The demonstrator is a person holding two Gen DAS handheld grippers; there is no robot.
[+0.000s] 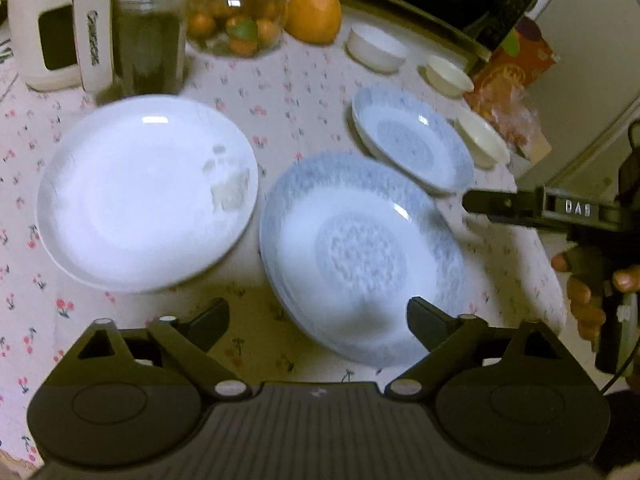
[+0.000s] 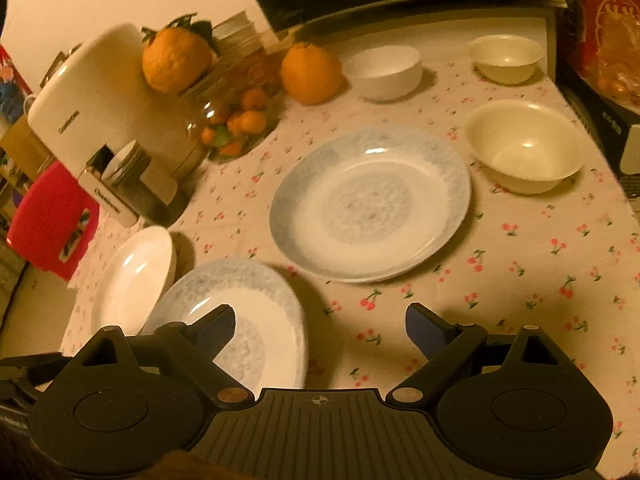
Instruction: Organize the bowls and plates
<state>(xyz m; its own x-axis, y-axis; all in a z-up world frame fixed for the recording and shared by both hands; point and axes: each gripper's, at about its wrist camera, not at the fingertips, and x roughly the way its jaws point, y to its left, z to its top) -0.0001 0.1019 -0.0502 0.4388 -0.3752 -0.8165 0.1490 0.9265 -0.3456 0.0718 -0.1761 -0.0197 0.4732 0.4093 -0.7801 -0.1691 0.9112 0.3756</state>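
Both the left gripper (image 1: 318,322) and right gripper (image 2: 320,326) hover with jaws wide apart, holding nothing; a blue-patterned plate (image 1: 360,256) lies just beyond the left jaws.

Right hand-held gripper (image 2: 320,330) wide apart above cherry-print tablecloth (image 2: 520,280), blue-patterned plate (image 2: 370,204) just beyond.

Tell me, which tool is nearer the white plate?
Left. The left tool hovers beside the white plate; the right tool is farther, past the blue plate.
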